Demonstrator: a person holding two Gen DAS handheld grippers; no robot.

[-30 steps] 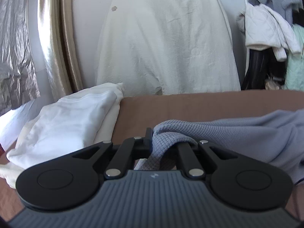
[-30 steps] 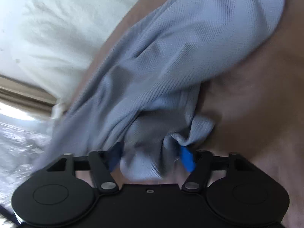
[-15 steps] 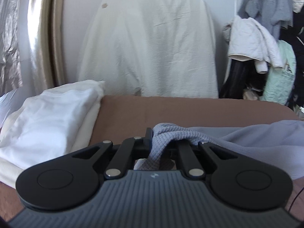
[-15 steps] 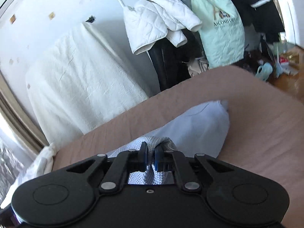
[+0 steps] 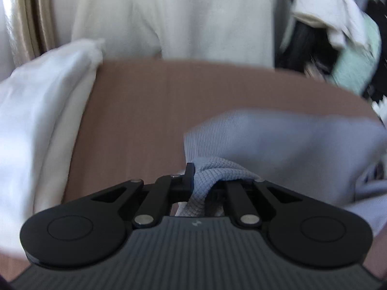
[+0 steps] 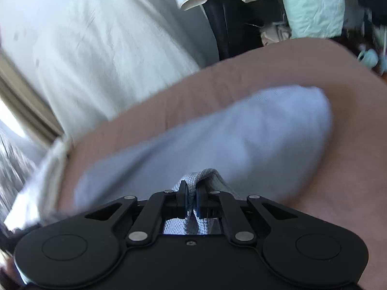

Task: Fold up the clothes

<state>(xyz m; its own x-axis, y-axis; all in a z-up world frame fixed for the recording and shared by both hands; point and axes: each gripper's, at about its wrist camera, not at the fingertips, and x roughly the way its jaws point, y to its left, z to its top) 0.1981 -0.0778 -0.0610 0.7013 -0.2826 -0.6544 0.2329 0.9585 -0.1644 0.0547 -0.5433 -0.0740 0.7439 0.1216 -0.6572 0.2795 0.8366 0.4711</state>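
Observation:
A light blue-grey knit garment [image 5: 285, 140] hangs and spreads above the brown surface [image 5: 145, 111]. My left gripper [image 5: 205, 181] is shut on a bunched edge of it; the right finger is hidden under the cloth. In the right wrist view the same garment [image 6: 229, 135] billows ahead, and my right gripper [image 6: 191, 200] is shut on another bunched edge of it. Both views are blurred by motion.
A stack of folded white clothes [image 5: 41, 120] lies on the left of the brown surface. A white-draped object [image 5: 174, 17] stands behind it. Hanging clothes and a pale green bag [image 6: 312, 7] are at the back right.
Both grippers have lifted with the garment; my right gripper closed on it a second ago. The garment now spreads out ahead, and both views have tilted downward toward the brown surface.

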